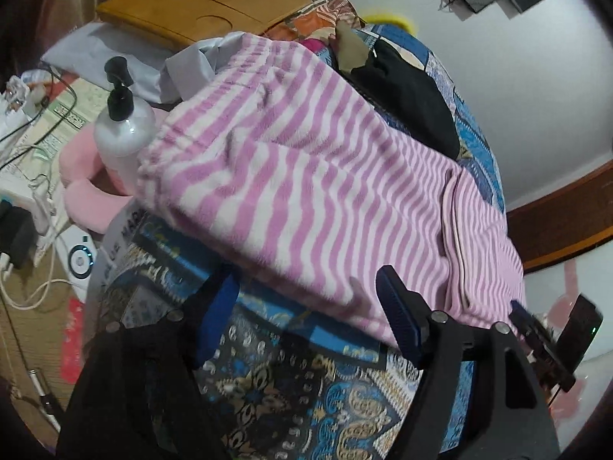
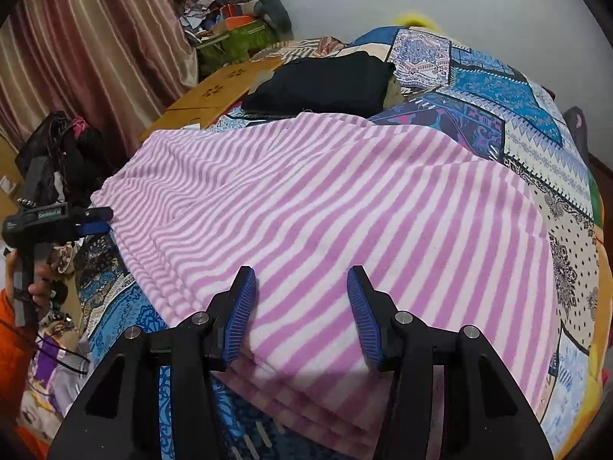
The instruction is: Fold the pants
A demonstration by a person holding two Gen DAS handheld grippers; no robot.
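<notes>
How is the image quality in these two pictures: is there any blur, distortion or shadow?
Left wrist view: strong fisheye bending, dark corners, and soft blur on the striped pants and the left gripper. Right wrist view: sharper, with the same curved edges; the right gripper casts a soft shadow on the pants' near edge.

A patterned blue bedspread [image 2: 494,88] covers the bed, with a folded black garment [image 2: 322,84] lying on it towards the wall. A white pump bottle [image 1: 120,122] stands beside a pink cushion [image 1: 86,195], and a wooden lap tray [image 1: 203,4] rests behind them. Striped reddish curtains [image 2: 95,50] hang at the left, near a heap of clutter [image 2: 230,23].
</notes>
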